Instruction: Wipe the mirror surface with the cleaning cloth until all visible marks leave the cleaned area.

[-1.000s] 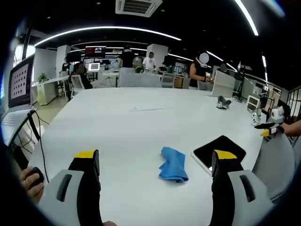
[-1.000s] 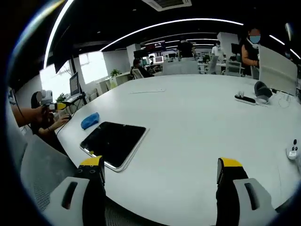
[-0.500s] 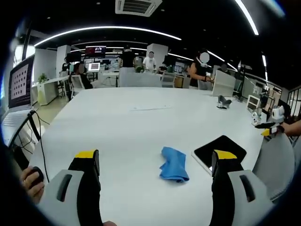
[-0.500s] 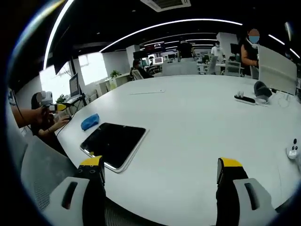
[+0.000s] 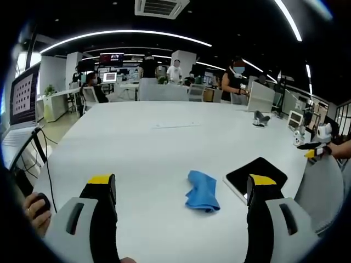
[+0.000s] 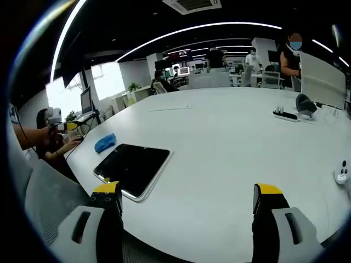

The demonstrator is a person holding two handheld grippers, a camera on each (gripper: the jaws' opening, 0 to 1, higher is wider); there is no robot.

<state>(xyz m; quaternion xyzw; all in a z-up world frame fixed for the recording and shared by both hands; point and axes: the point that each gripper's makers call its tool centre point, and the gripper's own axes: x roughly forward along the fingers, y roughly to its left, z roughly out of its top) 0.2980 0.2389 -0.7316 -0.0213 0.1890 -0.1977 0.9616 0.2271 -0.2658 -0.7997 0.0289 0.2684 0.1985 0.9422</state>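
While both grippers hang above the near edge of the white table (image 5: 164,142) with nothing in them, the first job, as I judge it, is to pick up the cloth. The left gripper (image 5: 181,192) has its jaws spread wide, and the blue cloth (image 5: 202,192) lies crumpled between them on the table, just beside the mirror (image 5: 256,174), a dark flat panel lying face up. The right gripper (image 6: 188,200) is likewise spread wide, with the mirror (image 6: 133,166) ahead to its left and the cloth (image 6: 105,141) beyond it. Best to lower the left gripper straight onto the thickest fold, pinch it well, then wipe in overlapping strokes while the right steadies the mirror's edge.
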